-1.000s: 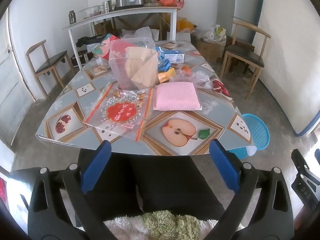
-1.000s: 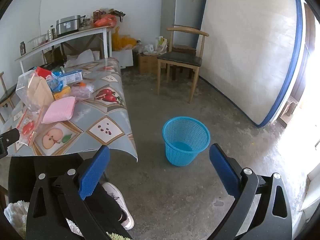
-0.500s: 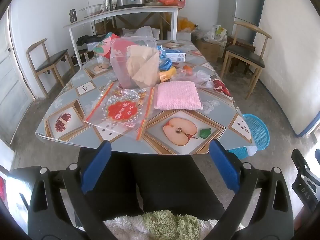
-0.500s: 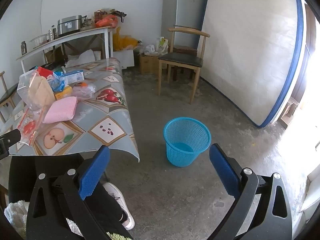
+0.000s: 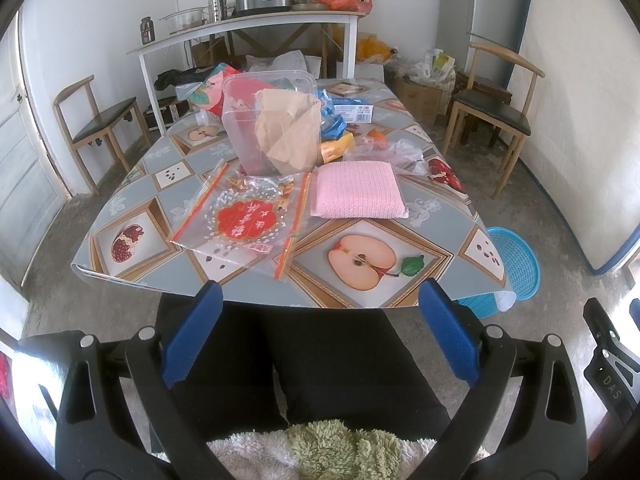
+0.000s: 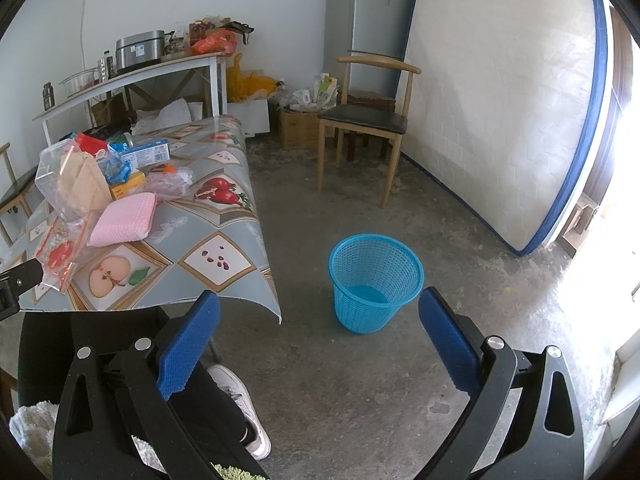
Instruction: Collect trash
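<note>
From the left wrist camera, the left gripper [image 5: 320, 322] has its two blue fingers [image 5: 192, 332] spread wide, with nothing between them. It hangs low in front of the table [image 5: 472, 216], above the person's dark lap. On the table, the nearest trash is a flat clear bag with a red label [image 5: 244, 220]. Just beside it lies a pink cloth [image 5: 356, 194]. Behind them stands a clear plastic tub [image 5: 256, 120] with crumpled brown paper [image 5: 290, 136] in it, and more wrappers sit further back. The blue basket [image 5: 516, 264] peeks out past the table's right corner.

To do this step well, I think it is best to go for the clear bag first, since it is closest. It lies flat and looks slippery, so pinch it at a raised edge and lift slowly. Stay off the pink cloth, which may not be trash.

From the right wrist camera, the right gripper [image 6: 320, 332] is spread wide too and holds nothing. It points at the floor near the blue basket [image 6: 376, 284], which stands well apart from the table [image 6: 224, 256]. The basket looks empty inside. A white shoe [image 6: 240, 408] shows below. When trash is carried over, drop it right above the basket's mouth so it does not miss
</note>
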`<state>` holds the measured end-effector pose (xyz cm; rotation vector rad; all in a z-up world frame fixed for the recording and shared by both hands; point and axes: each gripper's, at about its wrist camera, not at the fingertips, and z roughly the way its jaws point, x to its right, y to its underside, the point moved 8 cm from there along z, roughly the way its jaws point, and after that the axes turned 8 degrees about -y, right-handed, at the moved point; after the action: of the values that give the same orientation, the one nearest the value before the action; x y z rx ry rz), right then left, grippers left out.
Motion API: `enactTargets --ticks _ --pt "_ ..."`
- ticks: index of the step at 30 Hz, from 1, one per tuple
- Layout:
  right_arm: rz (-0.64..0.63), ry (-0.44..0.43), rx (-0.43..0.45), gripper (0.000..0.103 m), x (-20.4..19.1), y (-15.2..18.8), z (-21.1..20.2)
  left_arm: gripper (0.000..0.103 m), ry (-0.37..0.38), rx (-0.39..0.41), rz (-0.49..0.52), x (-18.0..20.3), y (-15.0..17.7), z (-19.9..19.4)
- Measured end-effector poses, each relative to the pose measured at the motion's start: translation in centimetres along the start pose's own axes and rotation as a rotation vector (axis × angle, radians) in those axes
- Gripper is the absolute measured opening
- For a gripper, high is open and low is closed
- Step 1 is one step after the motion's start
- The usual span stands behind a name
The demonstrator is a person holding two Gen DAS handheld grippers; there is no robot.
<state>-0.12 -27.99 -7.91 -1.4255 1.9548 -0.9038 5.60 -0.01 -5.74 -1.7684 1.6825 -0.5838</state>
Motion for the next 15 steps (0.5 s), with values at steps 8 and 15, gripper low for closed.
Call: enactTargets --ticks 8,15 --pt "0.001 -0.001 0.001 0.097 -0.15 -0.07 -0.16 0.094 0.001 -0.001 0.000 0.01 0.01 0.00" --pt "0.001 -0.003 0.002 0.097 -0.15 -0.07 -0.17 0.094 0.001 -0.001 0.000 0.01 0.01 0.00"
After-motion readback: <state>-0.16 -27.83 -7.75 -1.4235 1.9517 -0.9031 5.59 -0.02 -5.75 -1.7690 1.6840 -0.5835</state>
